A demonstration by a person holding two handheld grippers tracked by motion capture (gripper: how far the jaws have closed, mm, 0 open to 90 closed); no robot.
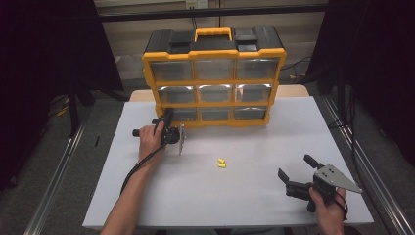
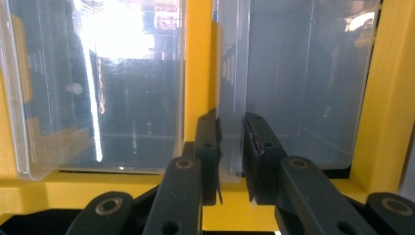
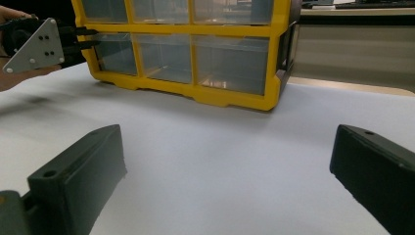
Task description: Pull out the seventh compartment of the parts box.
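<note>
drawer [image 2: 293,98] lip sits pinched between left gripper [image 2: 230,147] jaws.

Too small in the high view to identify: pale yellow pieces [image 1: 221,163] lying on the white table [image 1: 254,196], perhaps two, touching. Hidden there behind the left gripper [image 1: 168,119]: the handle of the bottom-left clear plastic drawer [image 1: 181,115] of the yellow and black drawer cabinet [image 1: 214,78]. Cut off at the edges of the left gripper view: both clear drawer fronts. Cropped in the right gripper view: the cabinet's top rows and the right gripper [image 3: 225,176] body.
</note>
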